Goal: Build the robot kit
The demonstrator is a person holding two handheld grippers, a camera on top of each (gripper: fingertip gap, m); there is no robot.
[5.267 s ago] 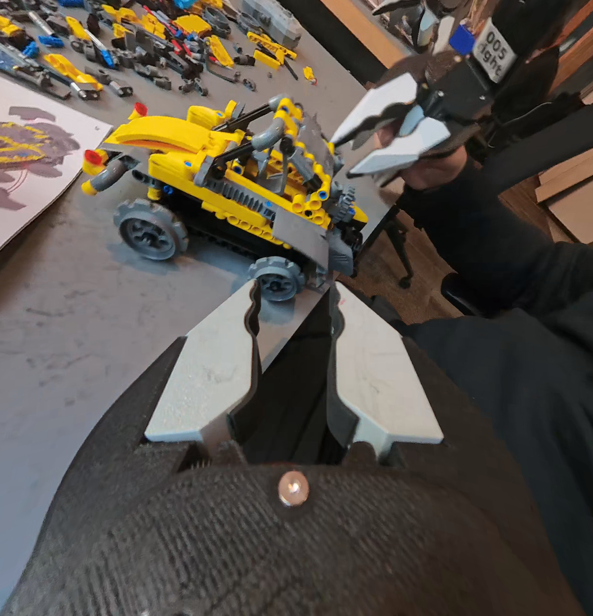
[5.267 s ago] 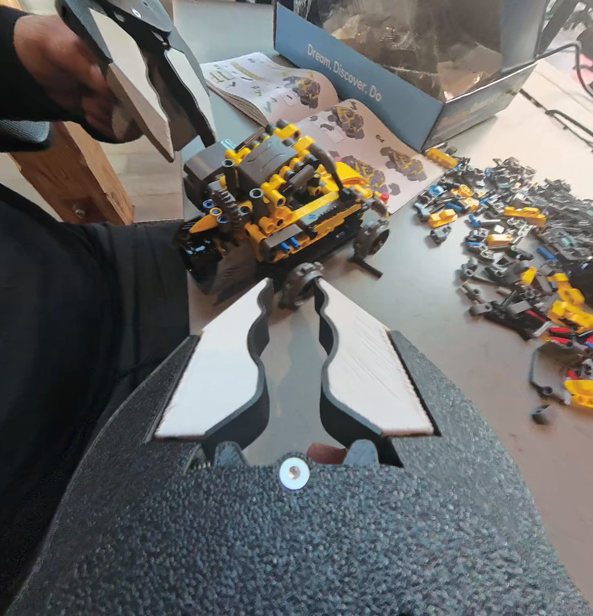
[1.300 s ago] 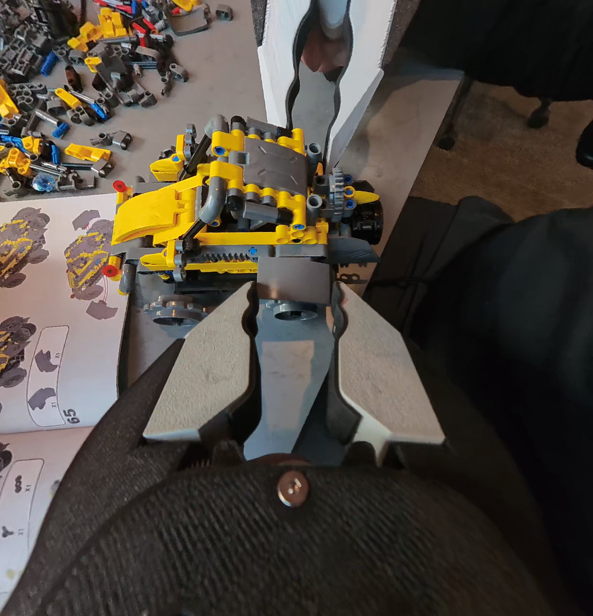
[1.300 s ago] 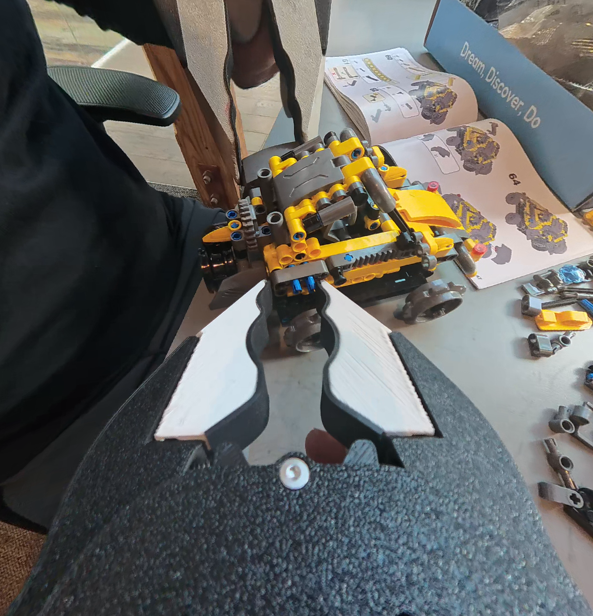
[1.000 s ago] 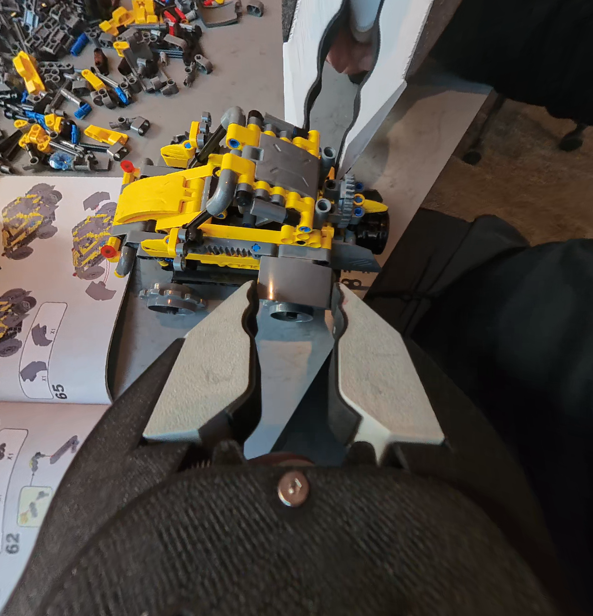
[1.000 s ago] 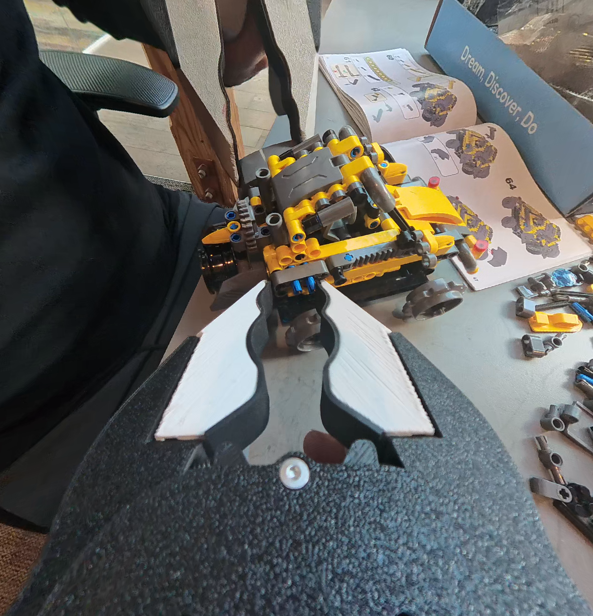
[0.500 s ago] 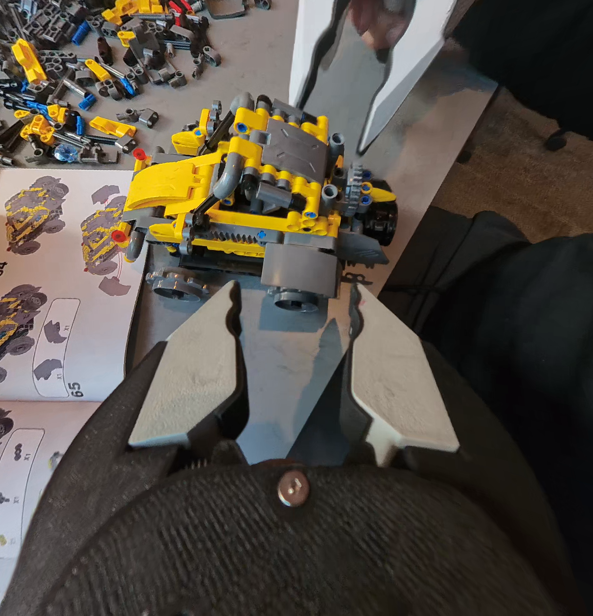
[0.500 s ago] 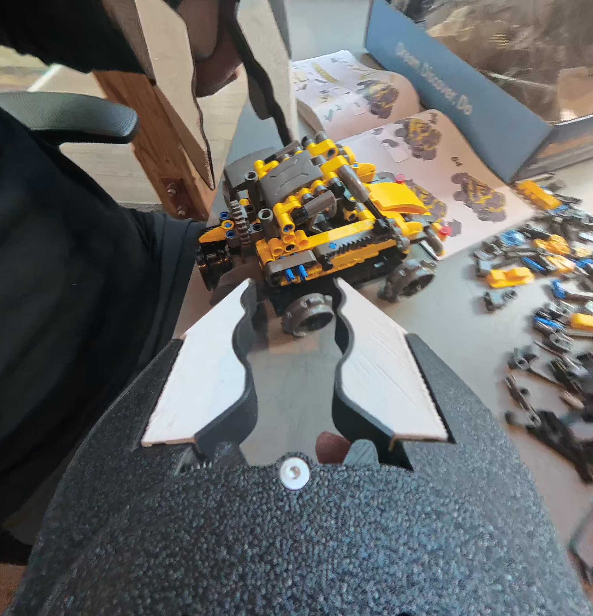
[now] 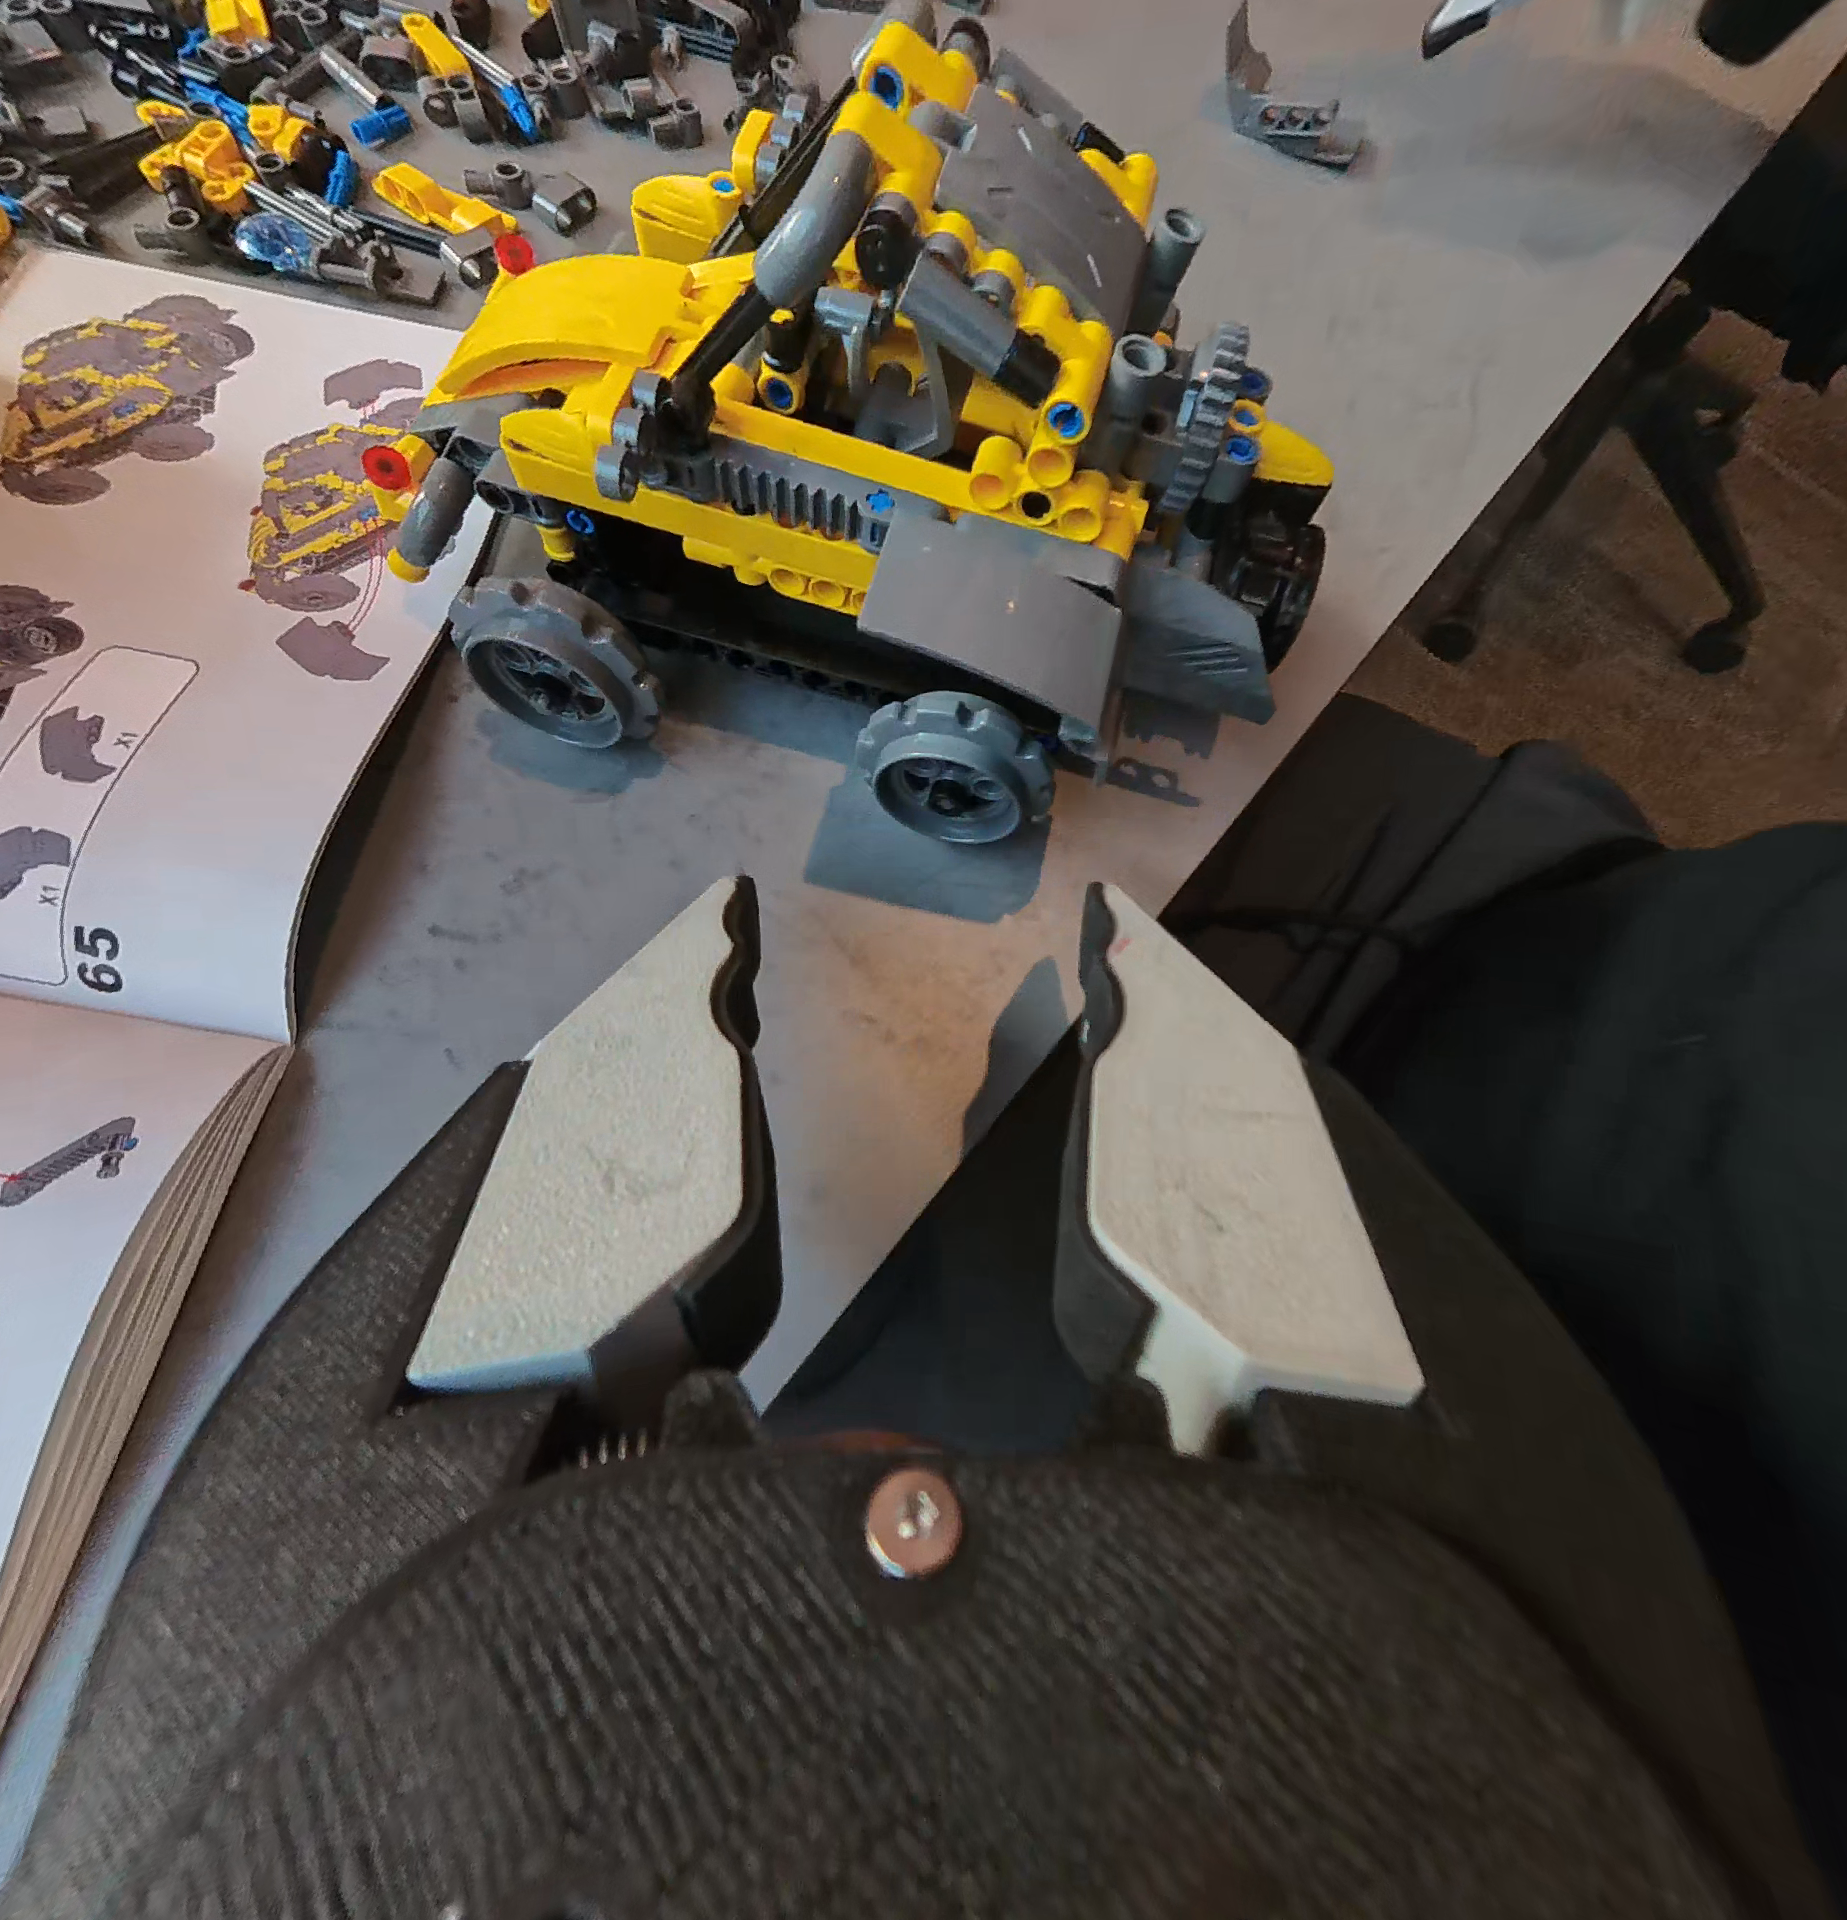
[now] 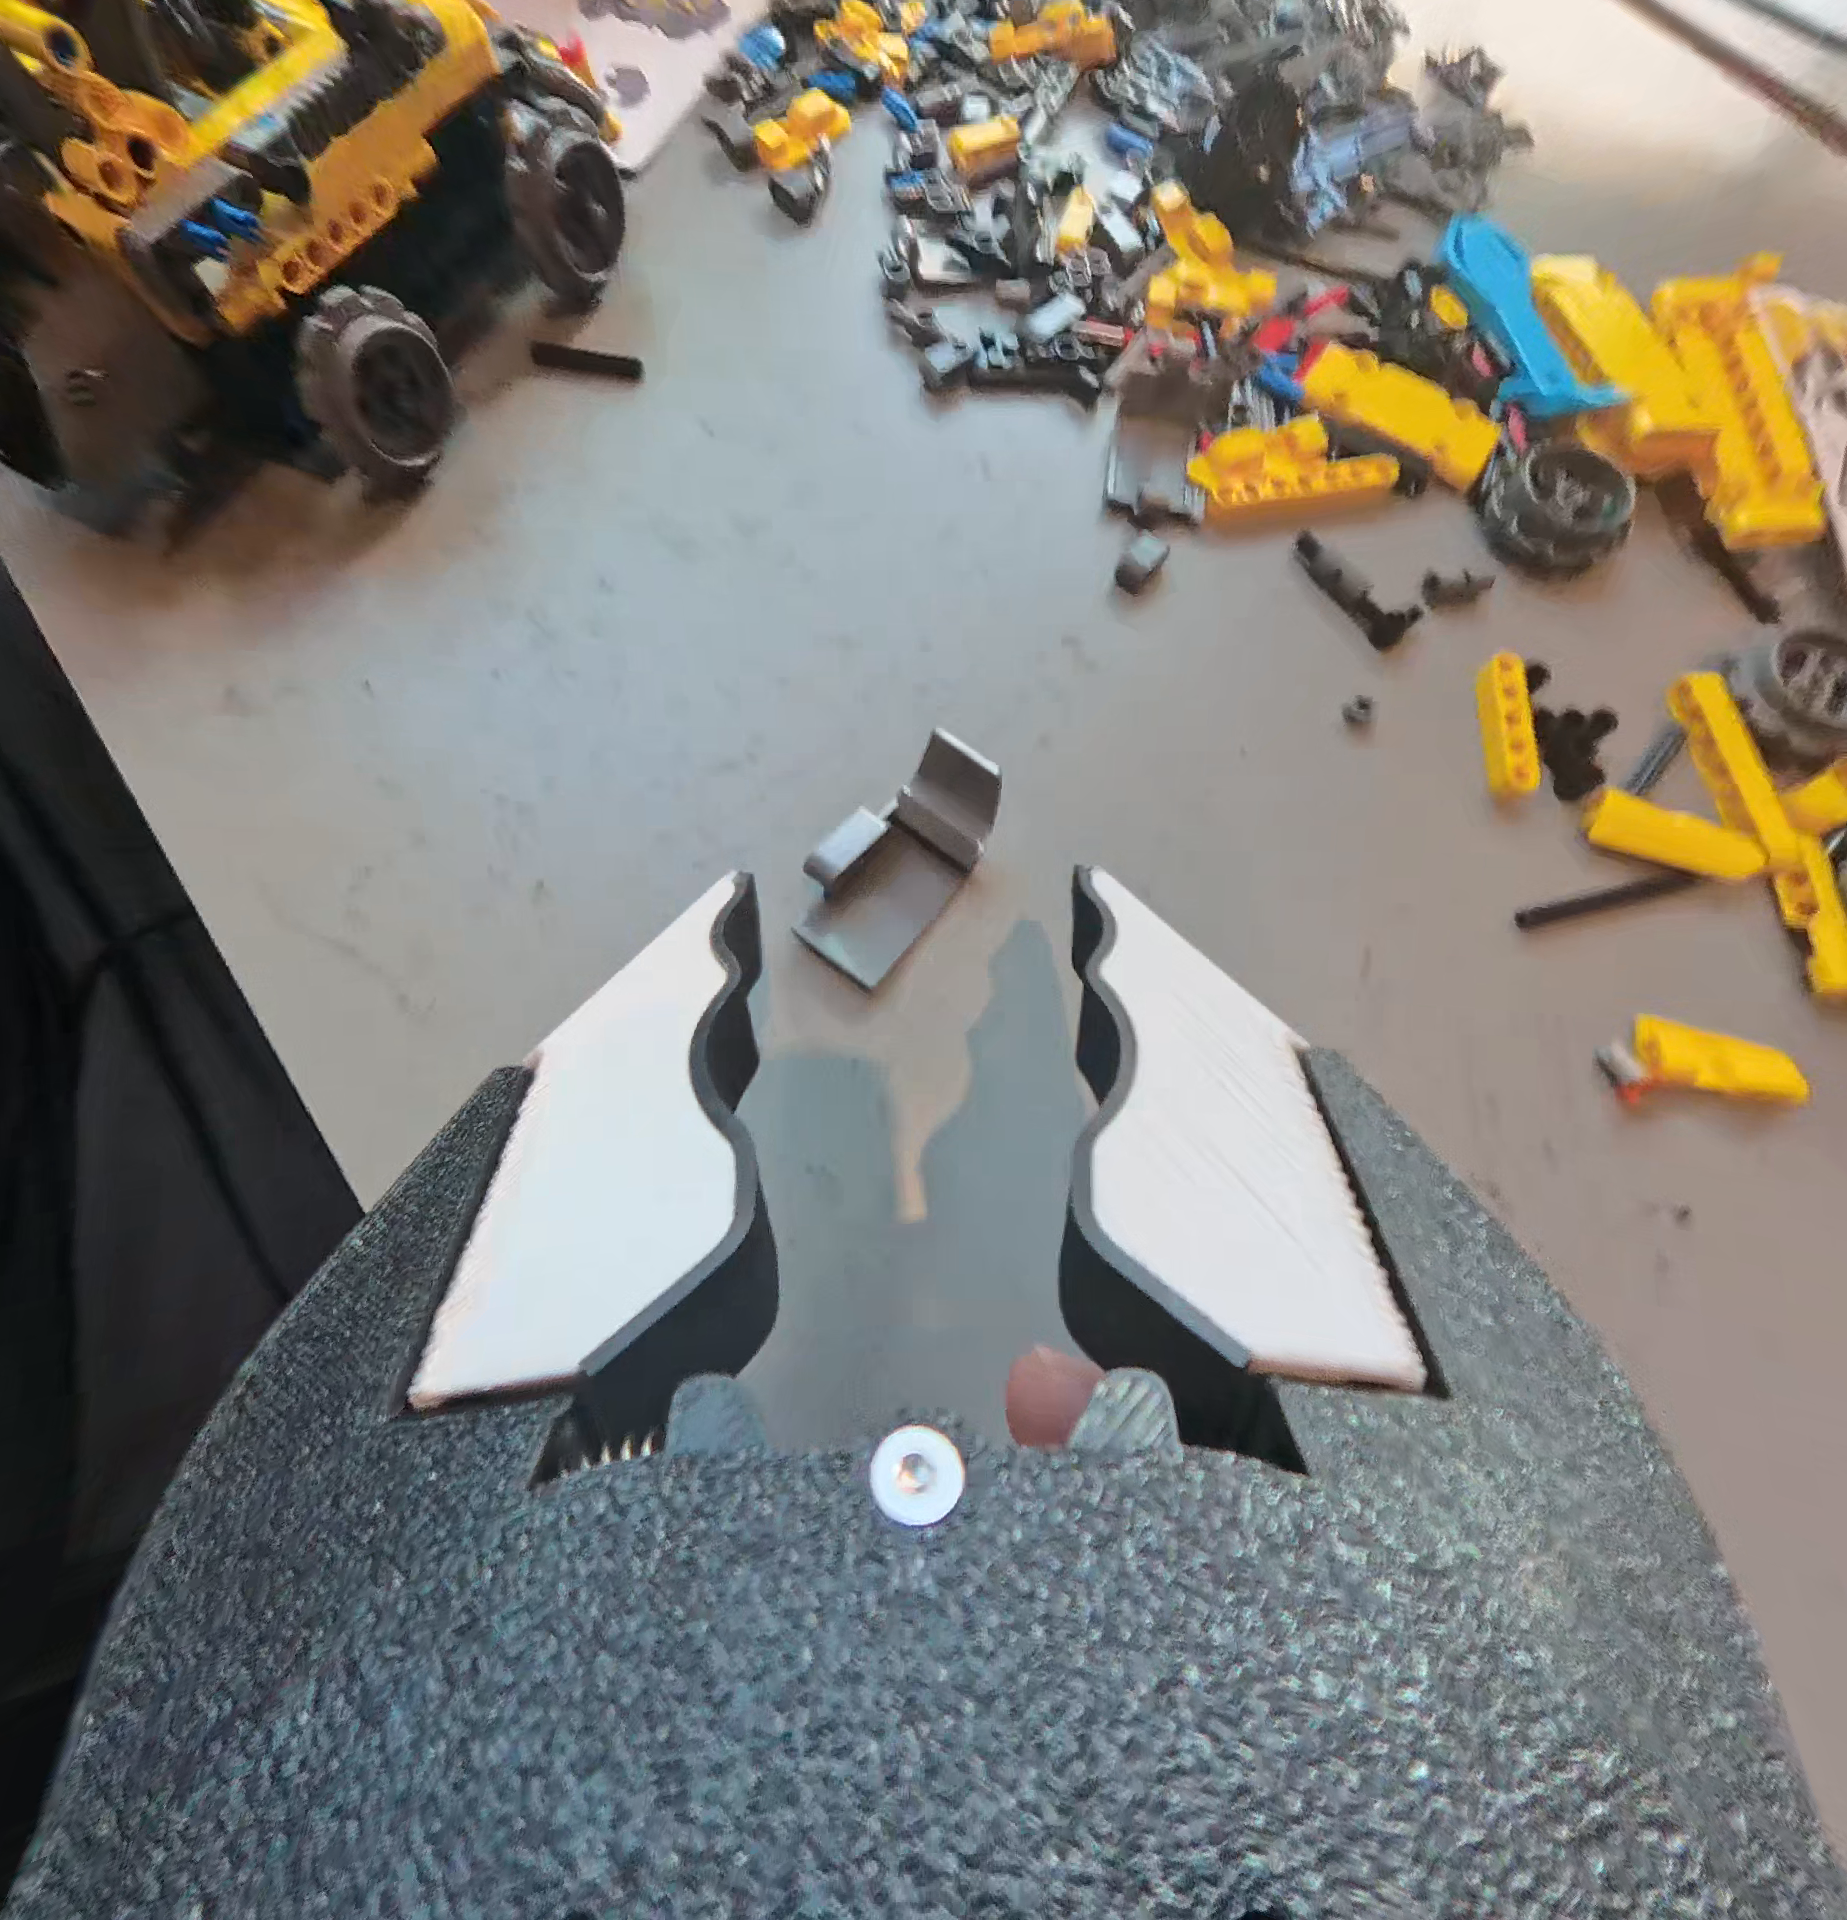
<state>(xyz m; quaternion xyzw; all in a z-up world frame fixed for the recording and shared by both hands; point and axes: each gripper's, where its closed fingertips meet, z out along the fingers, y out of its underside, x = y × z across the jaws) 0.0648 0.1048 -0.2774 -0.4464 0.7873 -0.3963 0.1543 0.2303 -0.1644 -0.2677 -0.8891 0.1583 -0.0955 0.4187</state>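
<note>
A yellow and grey brick-built car (image 9: 877, 457) stands on the grey table near its edge; it also shows blurred at the top left of the right wrist view (image 10: 264, 197). My left gripper (image 9: 914, 904) is open and empty, a short way back from the car's near rear wheel (image 9: 950, 779). My right gripper (image 10: 908, 894) is open and empty, low over the table. A loose grey panel piece (image 10: 898, 873) lies just ahead of it, between the fingertips' line and slightly to the left.
An open instruction booklet (image 9: 119, 644) lies left of the car. Several loose yellow, grey, black and blue pieces (image 10: 1314, 312) spread over the table's far and right side. A grey piece (image 9: 1283, 114) lies beyond the car. The table edge (image 9: 1418, 582) runs along the right. The left gripper's tips are roughly 30 centimetres from the right gripper's.
Both grippers opened and let go of the car. The left pulled back from it. The right swung away to the right and now sits over the loose grey panel piece.
</note>
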